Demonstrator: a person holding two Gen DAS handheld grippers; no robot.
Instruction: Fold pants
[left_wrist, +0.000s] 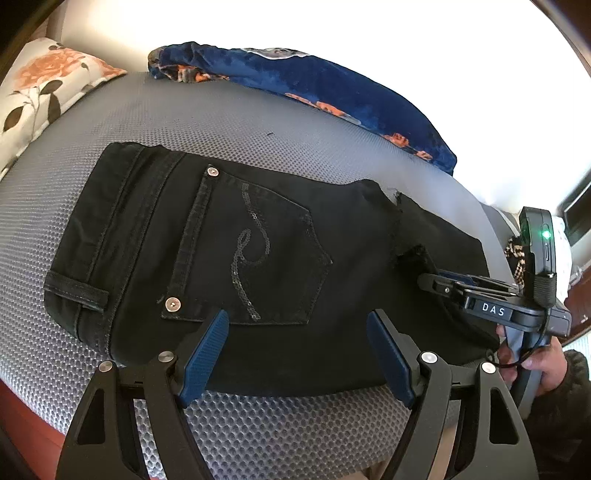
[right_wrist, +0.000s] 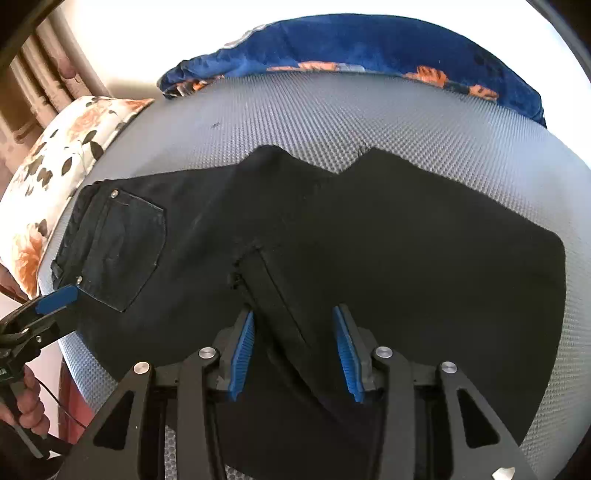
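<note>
1. Grey textured mat (left_wrist: 258, 122) – the work surface, lots of bare room beyond the pants, so nothing blocks a fold away from the camera.
2. Black pants (left_wrist: 229, 258) – lie flat mid-mat, already doubled over; waistband and sequin back pocket (left_wrist: 255, 251) at the left end, folded leg portion to the right. The hem edge (right_wrist: 258, 254) lies on top near the middle in the right wrist view.
3. Blue floral blanket (left_wrist: 332, 85) – bunched along the far edge of the mat, well apart from the pants; only a snag risk if a fold gets thrown long.
4. Floral pillow (left_wrist: 44, 85) – far left corner, near the waistband end but not touching it.
5. Left gripper (left_wrist: 295, 350) – jaws spread wide, nothing pinched, hovering at the near edge just under the pocket.
6. Right gripper (right_wrist: 293, 350) – jaws parted, blue pads clear of the cloth, over the dark leg fabric; no grip that I can see.
7. Step, my judgement: regrasp for the next fold. Do it well by pinching all layers at the near edge, both claws level, lifting together and landing edges flush; a single-layer pinch would peel the stack open.
</note>
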